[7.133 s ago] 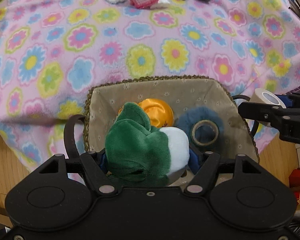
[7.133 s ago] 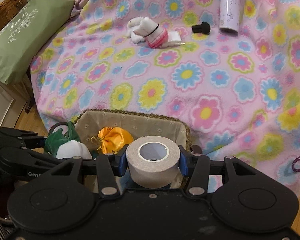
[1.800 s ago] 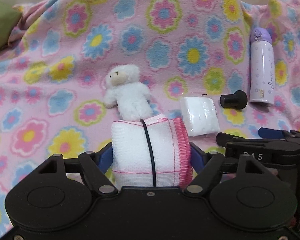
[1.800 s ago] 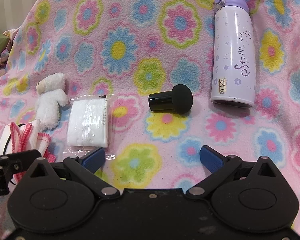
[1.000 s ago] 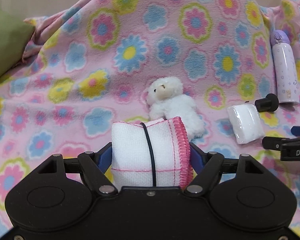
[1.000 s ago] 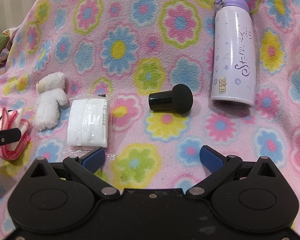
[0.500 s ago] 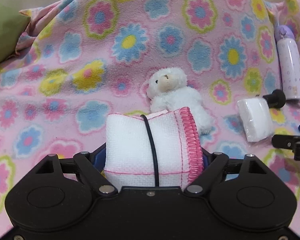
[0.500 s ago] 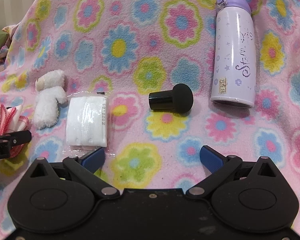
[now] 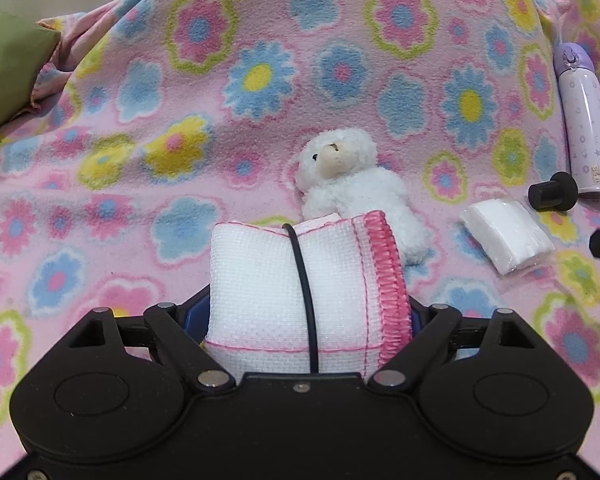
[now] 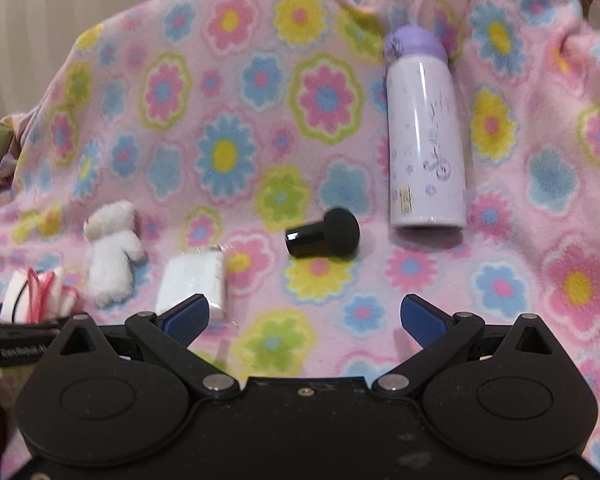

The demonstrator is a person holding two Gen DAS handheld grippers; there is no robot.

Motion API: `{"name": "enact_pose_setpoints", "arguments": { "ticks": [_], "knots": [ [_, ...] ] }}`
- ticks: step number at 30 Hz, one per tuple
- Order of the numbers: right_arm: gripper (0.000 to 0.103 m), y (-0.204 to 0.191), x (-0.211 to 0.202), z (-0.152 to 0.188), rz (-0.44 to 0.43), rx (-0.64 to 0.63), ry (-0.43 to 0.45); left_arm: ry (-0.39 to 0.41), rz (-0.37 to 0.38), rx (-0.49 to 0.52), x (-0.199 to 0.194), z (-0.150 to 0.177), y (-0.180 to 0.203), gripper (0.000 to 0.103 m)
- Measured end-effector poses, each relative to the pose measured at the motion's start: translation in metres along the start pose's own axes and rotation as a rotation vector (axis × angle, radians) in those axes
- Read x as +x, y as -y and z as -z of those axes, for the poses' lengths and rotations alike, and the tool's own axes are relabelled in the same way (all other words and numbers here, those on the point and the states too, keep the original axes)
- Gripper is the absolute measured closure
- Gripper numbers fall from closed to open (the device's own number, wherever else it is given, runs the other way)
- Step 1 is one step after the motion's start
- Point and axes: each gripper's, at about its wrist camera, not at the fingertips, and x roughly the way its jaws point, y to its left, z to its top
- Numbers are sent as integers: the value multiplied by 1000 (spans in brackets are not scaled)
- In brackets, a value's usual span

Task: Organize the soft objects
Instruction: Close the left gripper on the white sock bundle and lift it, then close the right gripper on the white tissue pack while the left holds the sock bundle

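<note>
Left gripper (image 9: 306, 312): jaws closed on a folded white cloth with pink edging (image 9: 300, 292), bound by a black elastic band (image 9: 302, 280); cloth fills the space between the blue pads and hides most of them.

Right gripper (image 10: 304, 320): jaws spread wide, nothing between them, above the floral blanket (image 10: 260, 100).

Left view only: face of the white plush lamb (image 9: 352, 184), just behind the cloth at 12 o'clock; green cushion (image 9: 4, 76) at 10 o'clock, largely cut off.

Right view only: whole lilac bottle (image 10: 424, 136), lying at 1 o'clock; the left view crops its side. Black knobbed cap (image 10: 324, 236) at 12 o'clock, near the bottle's base.

Both views: wrapped white pad (image 10: 194, 280), beside the lamb.

Hard to make out: bottle lettering blurred; cloth at 9 o'clock in the right view, partly hidden behind the left gripper's finger.
</note>
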Motion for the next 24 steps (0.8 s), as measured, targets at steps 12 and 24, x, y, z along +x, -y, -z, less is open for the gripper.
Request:
{"name": "enact_pose_setpoints", "arguments": {
  "ticks": [12,24],
  "knots": [
    [2,-60,36,-19,-75,-123,-51,1,0,-2,0,0,0,19],
    [12,-78,75,-15,-64,-182,-147,3,2,-10,0,0,-1,19]
  ]
}}
